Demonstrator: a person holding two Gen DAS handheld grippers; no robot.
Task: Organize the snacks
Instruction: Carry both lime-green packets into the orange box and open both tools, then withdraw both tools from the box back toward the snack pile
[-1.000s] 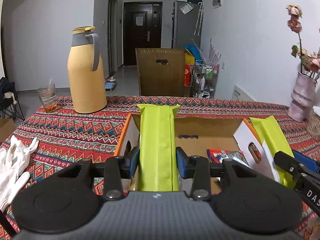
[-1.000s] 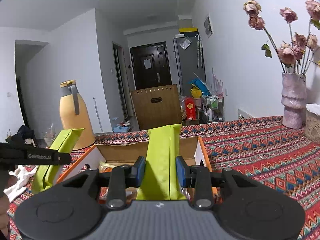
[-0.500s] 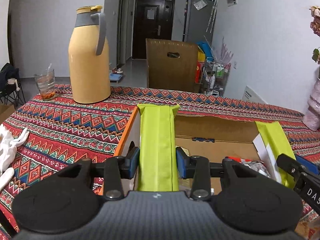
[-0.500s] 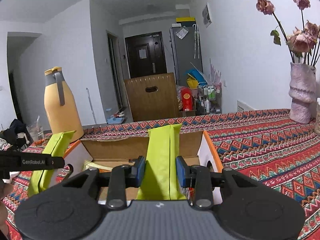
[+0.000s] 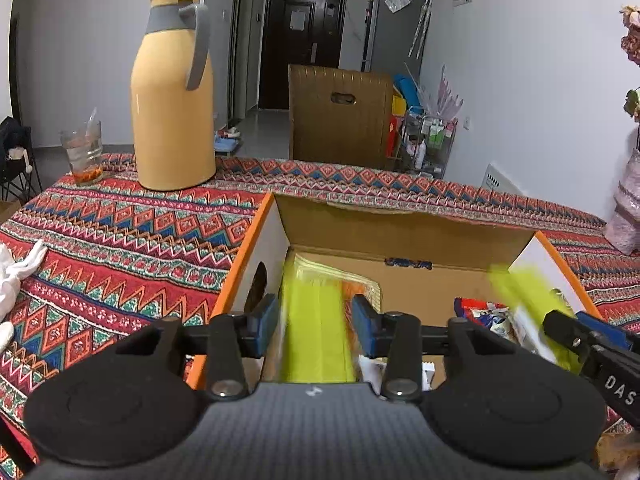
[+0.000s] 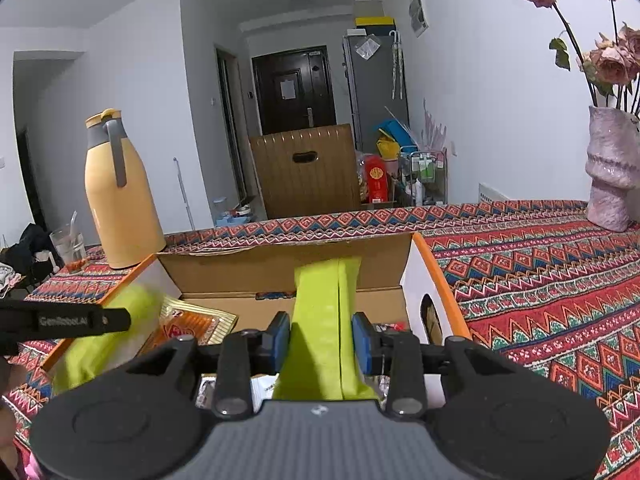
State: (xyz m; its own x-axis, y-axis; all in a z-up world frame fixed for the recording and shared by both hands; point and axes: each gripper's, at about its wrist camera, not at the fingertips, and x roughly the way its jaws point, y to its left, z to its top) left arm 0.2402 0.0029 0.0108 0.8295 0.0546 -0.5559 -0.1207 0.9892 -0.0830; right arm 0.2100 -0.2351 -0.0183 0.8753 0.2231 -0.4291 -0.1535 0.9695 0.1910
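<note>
Open cardboard box with orange edges and white side walls [image 5: 404,236], standing on my desk under a red zigzag-patterned cloth [image 5: 120,240]: the landmark for every entry.

Left gripper [image 5: 315,326]: over the box's left end. My jaws are opening; a lime-green snack packet [image 5: 316,340], blurred, stands between the blue pads, and a gap shows on each side of it.

Right gripper [image 6: 322,342]: over the box's right end. My jaws are opening here too; a second lime-green snack packet [image 6: 326,320] stands upright between the pads, which still lie against its sides.

Inside the box: an orange-and-gold foil packet [image 6: 188,326] near the left end, and red, white and blue wrappers [image 5: 486,316] toward the right end.

Beyond the box's far left corner: a tall yellow thermos jug with a grey handle [image 5: 172,92], with a drinking glass [image 5: 82,152] left of it.

Beyond the box's right end: a pale pink vase of dried roses [image 6: 610,172].

Left of the box: a white glove [image 5: 18,276].
</note>
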